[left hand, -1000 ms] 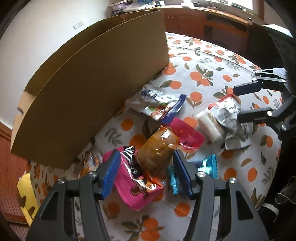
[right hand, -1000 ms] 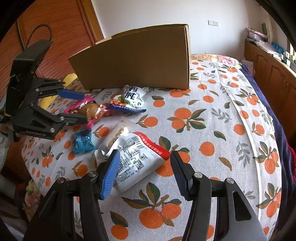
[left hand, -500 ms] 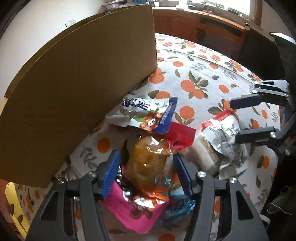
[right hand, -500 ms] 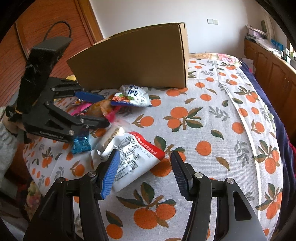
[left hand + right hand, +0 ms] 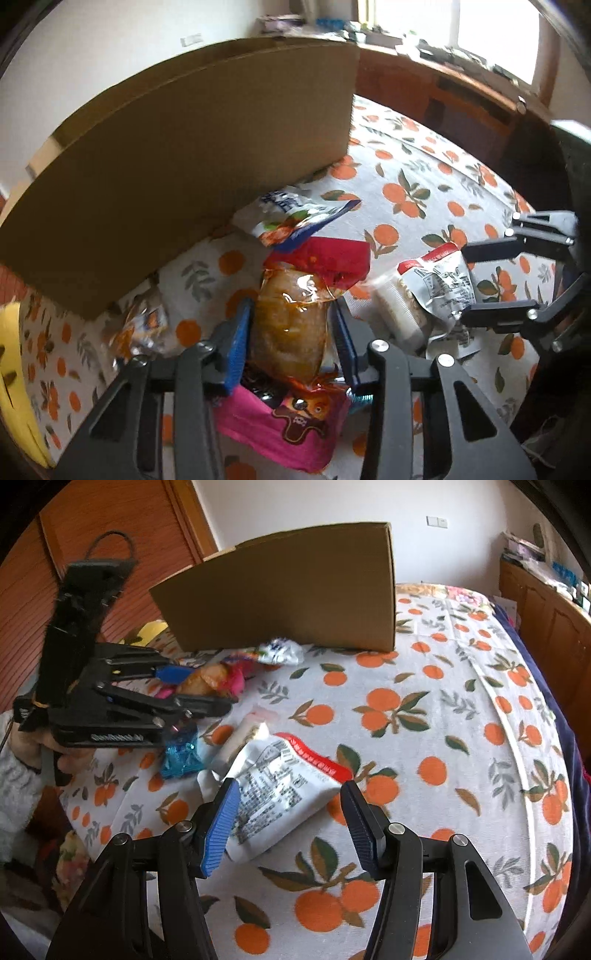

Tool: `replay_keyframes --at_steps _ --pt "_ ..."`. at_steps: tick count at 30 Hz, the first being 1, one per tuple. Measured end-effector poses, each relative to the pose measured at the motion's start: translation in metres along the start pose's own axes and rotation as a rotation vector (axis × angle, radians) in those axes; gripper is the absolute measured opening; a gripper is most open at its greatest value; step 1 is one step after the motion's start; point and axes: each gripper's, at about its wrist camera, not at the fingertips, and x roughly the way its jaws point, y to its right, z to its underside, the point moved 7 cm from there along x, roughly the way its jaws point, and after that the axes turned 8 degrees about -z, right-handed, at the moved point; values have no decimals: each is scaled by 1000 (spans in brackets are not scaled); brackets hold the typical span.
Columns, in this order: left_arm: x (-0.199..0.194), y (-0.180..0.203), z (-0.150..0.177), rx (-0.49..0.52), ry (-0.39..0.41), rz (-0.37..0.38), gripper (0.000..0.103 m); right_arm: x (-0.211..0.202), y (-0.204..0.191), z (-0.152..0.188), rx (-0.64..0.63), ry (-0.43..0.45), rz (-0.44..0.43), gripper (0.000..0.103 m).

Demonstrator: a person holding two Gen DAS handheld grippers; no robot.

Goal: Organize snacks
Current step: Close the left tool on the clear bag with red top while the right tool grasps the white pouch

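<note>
My left gripper (image 5: 291, 332) is shut on a clear pack with a brown bun and a red end (image 5: 291, 317), held above the table; it also shows in the right wrist view (image 5: 207, 677). A pink snack pack (image 5: 284, 432) lies under it. My right gripper (image 5: 290, 829) is open around the near end of a white and red pouch (image 5: 277, 794) on the table. A big cardboard box (image 5: 288, 594) stands behind the snacks. A white and blue pouch (image 5: 291, 218) lies by the box.
The table has an orange-print cloth (image 5: 443, 738). A blue candy pack (image 5: 181, 753) and a pale wafer pack (image 5: 240, 742) lie left of the white pouch. A yellow object (image 5: 14, 369) sits at the far left edge. Wooden cabinets (image 5: 546, 605) stand at the right.
My left gripper has closed on the bun pack and lifted it toward the box. My right gripper has moved slightly nearer the white and red pouch and stays open.
</note>
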Motion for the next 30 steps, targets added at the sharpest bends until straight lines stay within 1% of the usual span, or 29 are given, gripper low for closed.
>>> replay_keyframes --at_steps 5,7,14,16,19,22,23,25,26,29,30 --pt "-8 -9 11 -56 19 -8 41 3 1 -2 32 -10 -2 62" --pt "-12 -12 14 -69 27 -6 41 5 0 -3 49 -11 -25 65" --pt "-12 -9 13 -101 46 0 41 21 -8 -17 81 -17 -51 68" --pt "-13 -8 14 -111 50 -2 41 27 -12 -19 57 -21 -26 69" --pt "-14 -7 15 -113 54 -8 41 36 -20 -17 -38 -23 54 71" --pt "-17 -6 18 -117 55 -10 41 38 -22 -14 -72 -20 86 71" --pt "-18 -6 19 -116 55 -13 41 38 -22 -13 -75 -19 91 69" --pt "-20 -6 21 -118 55 -18 41 37 -21 -10 -110 -31 143 58" --pt "-21 -6 22 -122 54 -21 41 35 -20 -8 -125 -36 160 55" --pt "-25 -7 25 -131 54 -32 41 31 -19 -4 -137 -48 168 49" --pt "-27 -7 27 -135 55 -36 41 28 -17 -4 -123 -42 162 48"
